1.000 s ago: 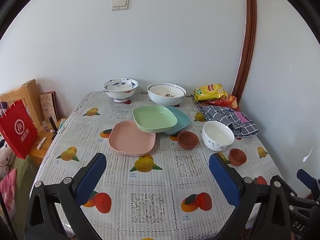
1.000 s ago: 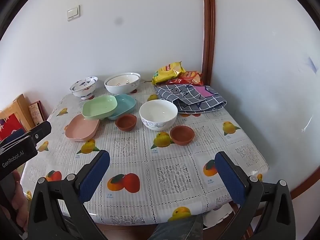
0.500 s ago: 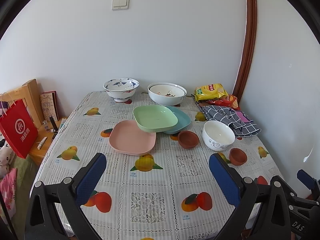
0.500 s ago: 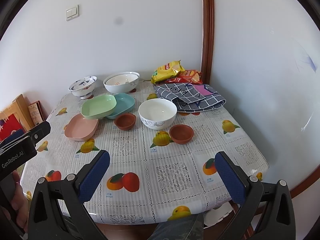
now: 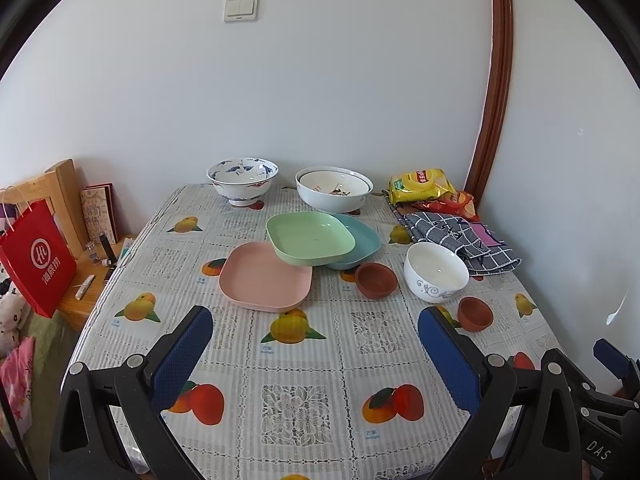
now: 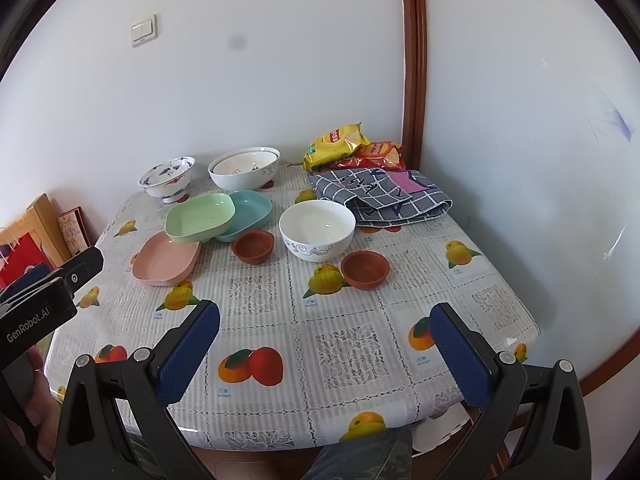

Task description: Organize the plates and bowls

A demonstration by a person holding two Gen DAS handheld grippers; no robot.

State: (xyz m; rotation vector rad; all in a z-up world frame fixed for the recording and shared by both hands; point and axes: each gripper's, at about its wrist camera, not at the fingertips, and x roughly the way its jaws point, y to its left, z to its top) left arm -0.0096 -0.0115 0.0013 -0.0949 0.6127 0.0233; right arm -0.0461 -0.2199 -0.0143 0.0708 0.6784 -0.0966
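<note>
On the fruit-print table (image 5: 296, 400) a green plate (image 5: 310, 238) leans over a pink plate (image 5: 264, 276) and a teal plate (image 5: 362, 240). Two small brown bowls (image 5: 376, 280) (image 5: 475, 313) flank a white bowl (image 5: 436, 272). A blue-patterned bowl (image 5: 243, 178) and a large white bowl (image 5: 334, 188) stand at the back. The same dishes show in the right wrist view: green plate (image 6: 200, 218), white bowl (image 6: 317, 230), brown bowl (image 6: 365, 269). My left gripper (image 5: 316, 340) and right gripper (image 6: 326, 336) are both open and empty above the table's near edge.
Snack bags (image 5: 424, 188) and a checked cloth (image 5: 460, 236) lie at the back right by the wall corner. A red paper bag (image 5: 38, 260) and a wooden stand (image 5: 60, 184) sit left of the table. The left gripper's body (image 6: 44, 300) shows at the right view's left edge.
Both views have shifted only slightly; the grippers stay open and no dish has moved.
</note>
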